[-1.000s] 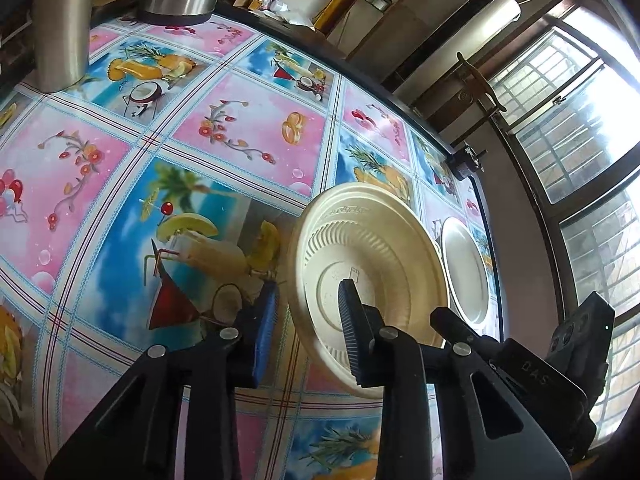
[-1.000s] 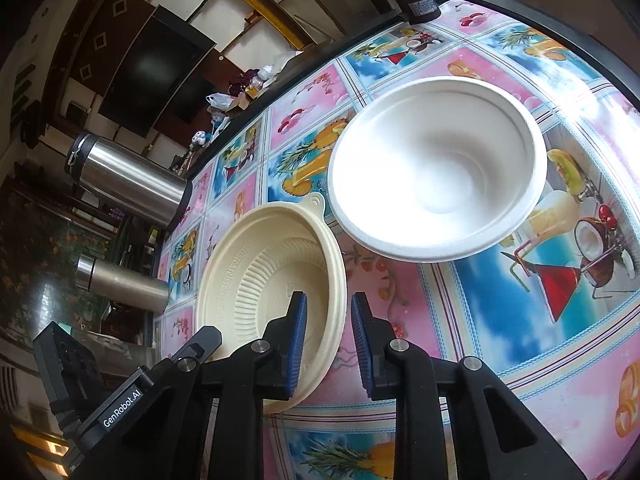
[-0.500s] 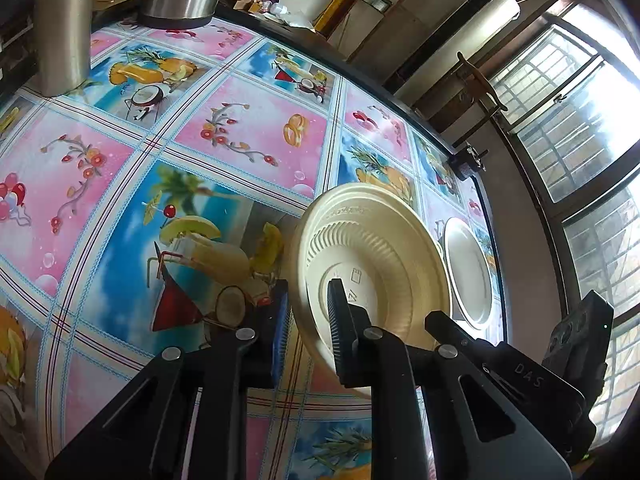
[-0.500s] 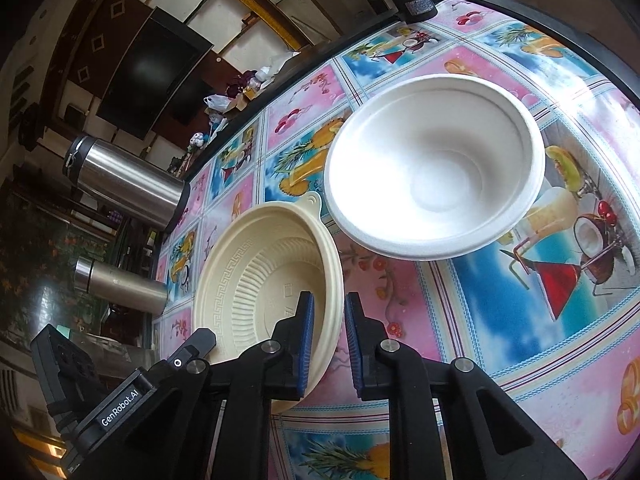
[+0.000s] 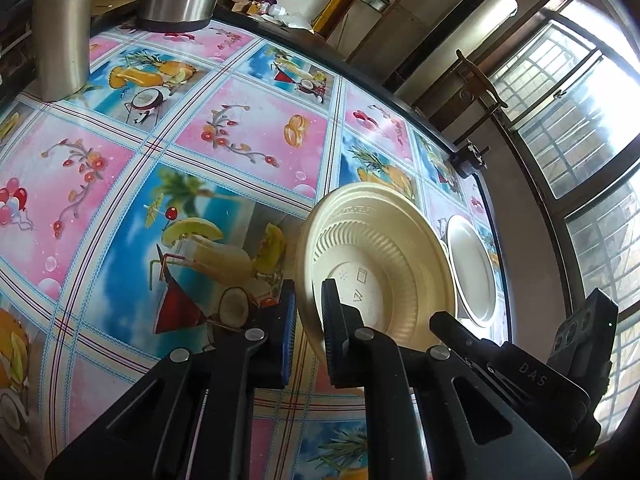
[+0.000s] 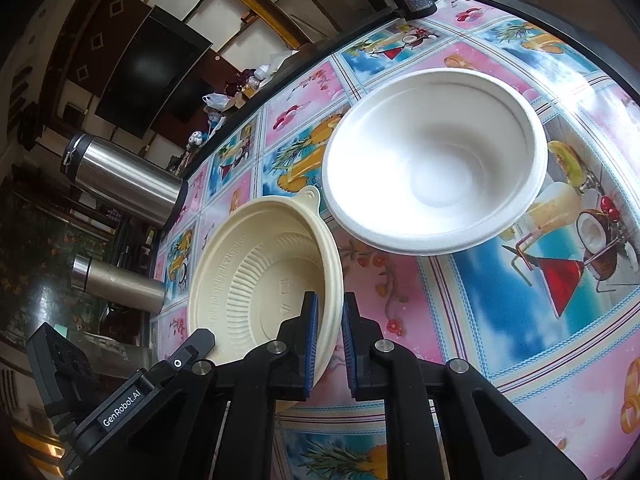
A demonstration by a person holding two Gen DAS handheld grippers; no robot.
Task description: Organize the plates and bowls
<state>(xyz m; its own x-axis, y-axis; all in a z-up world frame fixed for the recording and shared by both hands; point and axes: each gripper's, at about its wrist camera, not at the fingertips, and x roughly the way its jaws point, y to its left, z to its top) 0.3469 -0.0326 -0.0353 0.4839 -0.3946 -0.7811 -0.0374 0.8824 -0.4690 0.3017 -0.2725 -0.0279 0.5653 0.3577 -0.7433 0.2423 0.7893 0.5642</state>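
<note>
Between my two grippers sits the cream ribbed plastic bowl (image 6: 256, 280), tipped up off the tablecloth, and I am at the gripping step. My left gripper (image 5: 308, 332) has just been closing and now pinches the bowl's rim at its 8 o'clock edge, one pad inside and one outside. My right gripper (image 6: 329, 336) has likewise been closing onto the rim at its 5 o'clock side, the wall caught between the blue pads.

Next, I judge, comes a level lift with both hands together, then carrying the cream bowl toward the white moulded-pulp bowl (image 6: 436, 160) lying at 1 o'clock, close beside it; nesting them will want an even release so the thin rim does not buckle.

Underneath is a glossy tablecloth (image 5: 248, 128) printed with pink and blue squares of fruit and cocktails. Two steel flasks (image 6: 120, 184) stand at the far edge at 10 o'clock in the right wrist view, a dark screen (image 6: 156, 68) hangs behind, and barred windows (image 5: 580, 120) glare at 2 o'clock in the left wrist view.
</note>
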